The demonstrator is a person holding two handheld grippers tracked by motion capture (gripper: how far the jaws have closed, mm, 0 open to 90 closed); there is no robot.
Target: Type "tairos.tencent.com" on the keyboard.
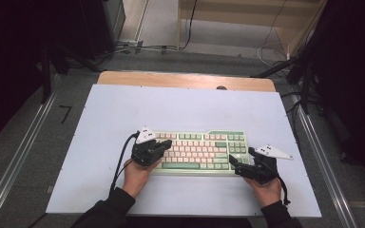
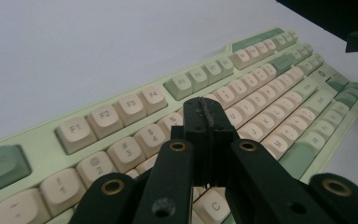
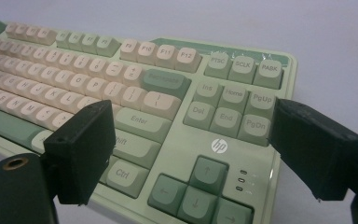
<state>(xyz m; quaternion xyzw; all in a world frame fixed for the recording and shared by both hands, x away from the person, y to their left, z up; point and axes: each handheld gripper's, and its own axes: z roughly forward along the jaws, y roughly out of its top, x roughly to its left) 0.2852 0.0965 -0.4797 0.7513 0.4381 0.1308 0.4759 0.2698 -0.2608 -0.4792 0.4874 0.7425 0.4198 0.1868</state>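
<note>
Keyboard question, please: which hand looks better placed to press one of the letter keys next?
Left. Its claw is shut to one narrow tip over the letter rows of the keyboard. The right claw stands open at the arrow-key end.

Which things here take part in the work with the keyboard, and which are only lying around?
Part of the work:
- keyboard, green and cream
- left gripper, jaws shut, over the letter keys
- right gripper, jaws open, at the arrow-key end

Only lying around:
- white table sheet under the keyboard
- cables on the floor behind the table
</note>
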